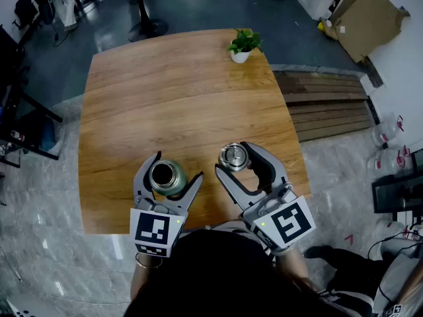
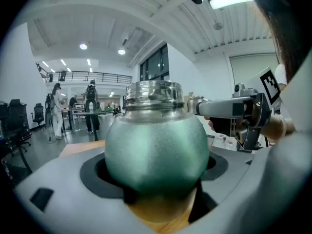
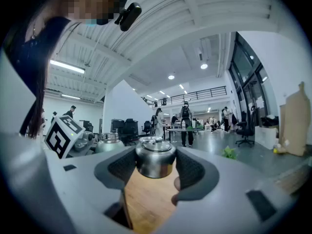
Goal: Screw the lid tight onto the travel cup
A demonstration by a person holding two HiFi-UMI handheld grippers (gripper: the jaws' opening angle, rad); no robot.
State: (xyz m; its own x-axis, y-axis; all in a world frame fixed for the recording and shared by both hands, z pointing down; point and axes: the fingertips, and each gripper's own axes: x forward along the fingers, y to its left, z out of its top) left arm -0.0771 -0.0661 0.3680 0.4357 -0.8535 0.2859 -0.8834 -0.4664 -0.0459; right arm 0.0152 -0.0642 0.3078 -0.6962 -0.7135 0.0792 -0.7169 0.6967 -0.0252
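A green travel cup (image 1: pixel 166 176) with an open glass-rimmed mouth stands upright on the wooden table (image 1: pixel 165 91), near its front edge. My left gripper (image 1: pixel 177 166) is shut on the cup's round body (image 2: pixel 156 145), one dark pad (image 2: pixel 97 175) on each side. Just to the right, my right gripper (image 1: pixel 231 157) is shut on the round steel lid (image 1: pixel 232 156). The lid (image 3: pixel 155 161) sits upright between the pads, apart from the cup (image 3: pixel 108 143). I cannot tell whether the lid touches the table.
A small potted plant (image 1: pixel 243 45) stands at the table's far edge. Stacked wooden planks (image 1: pixel 327 107) lie on the floor to the right, with cardboard (image 1: pixel 367 22) beyond. People stand at desks in the background of both gripper views.
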